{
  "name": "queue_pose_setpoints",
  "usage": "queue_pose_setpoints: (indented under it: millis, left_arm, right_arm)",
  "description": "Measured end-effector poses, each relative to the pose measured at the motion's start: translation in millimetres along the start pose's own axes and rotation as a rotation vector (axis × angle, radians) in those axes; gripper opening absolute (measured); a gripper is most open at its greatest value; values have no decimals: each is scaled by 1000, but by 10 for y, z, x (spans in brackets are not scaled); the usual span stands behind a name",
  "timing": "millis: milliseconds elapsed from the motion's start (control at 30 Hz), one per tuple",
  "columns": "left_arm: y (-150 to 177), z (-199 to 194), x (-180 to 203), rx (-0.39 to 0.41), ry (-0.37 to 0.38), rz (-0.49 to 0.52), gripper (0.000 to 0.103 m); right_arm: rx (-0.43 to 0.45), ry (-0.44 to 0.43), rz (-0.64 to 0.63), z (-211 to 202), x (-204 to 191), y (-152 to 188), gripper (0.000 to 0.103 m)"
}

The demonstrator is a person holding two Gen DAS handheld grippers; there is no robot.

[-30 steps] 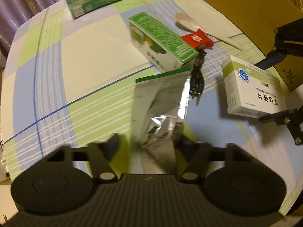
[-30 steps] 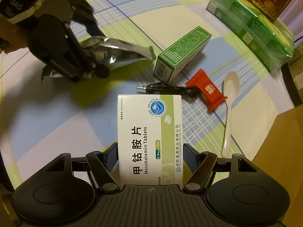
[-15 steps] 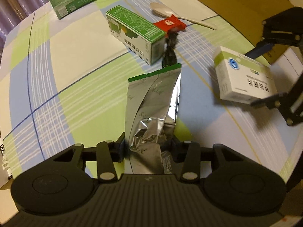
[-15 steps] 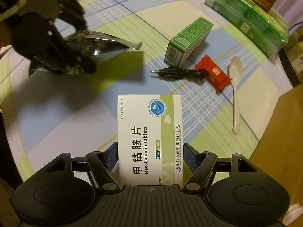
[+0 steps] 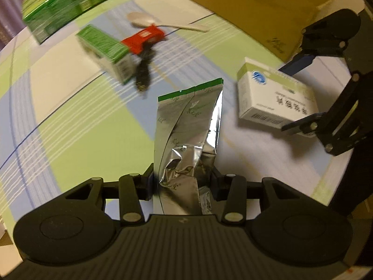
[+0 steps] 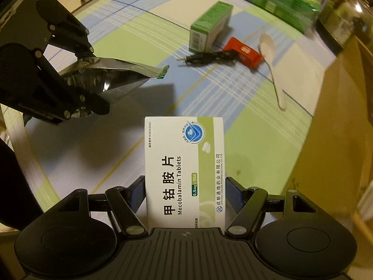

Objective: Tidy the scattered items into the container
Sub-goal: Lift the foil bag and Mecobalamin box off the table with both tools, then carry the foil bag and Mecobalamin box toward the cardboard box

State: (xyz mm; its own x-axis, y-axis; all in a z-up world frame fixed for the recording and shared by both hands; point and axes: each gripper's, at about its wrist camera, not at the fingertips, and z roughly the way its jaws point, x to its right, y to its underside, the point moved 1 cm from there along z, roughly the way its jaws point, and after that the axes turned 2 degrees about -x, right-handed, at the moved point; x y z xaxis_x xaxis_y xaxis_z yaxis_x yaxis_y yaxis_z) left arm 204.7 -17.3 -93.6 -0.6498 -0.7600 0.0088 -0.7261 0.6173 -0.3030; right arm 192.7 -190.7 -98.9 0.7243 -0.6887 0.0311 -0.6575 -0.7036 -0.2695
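Left wrist view: left claw [image 5: 181, 182] clamps silver foil pouch [image 5: 188, 128] above checked surface [image 5: 70, 126]. Right claw [image 6: 185, 193] grips white tablet box [image 6: 184, 163], near cardboard container's [image 6: 338, 140] wall; open cloth between.

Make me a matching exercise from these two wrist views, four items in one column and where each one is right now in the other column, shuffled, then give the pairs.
Things:
1. crinkled silver foil pouch with green top edge
2. white and green Mecobalamin tablet box
3. white plastic spoon
4. red snack wrapper

Places:
A. lying on the checked tablecloth, nearest the brown cardboard box
B. clamped in the left gripper
C. on the cloth beside the black audio cable
D. clamped in the right gripper

Pairs: 1-B, 2-D, 3-A, 4-C
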Motion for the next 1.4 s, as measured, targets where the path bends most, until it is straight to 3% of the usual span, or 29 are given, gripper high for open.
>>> queue_pose_setpoints:
  millis: [333, 767, 1400]
  left_arm:
    - [-130, -85, 247, 14, -12, 32, 39]
    - [-201, -194, 298, 42, -31, 41, 39]
    - [-526, -873, 386, 112, -96, 43, 39]
  right_arm:
    - [14, 34, 44, -225, 3, 241, 68]
    - [64, 61, 62, -469, -1, 250, 68]
    - [229, 103, 95, -1270, 233, 194, 68]
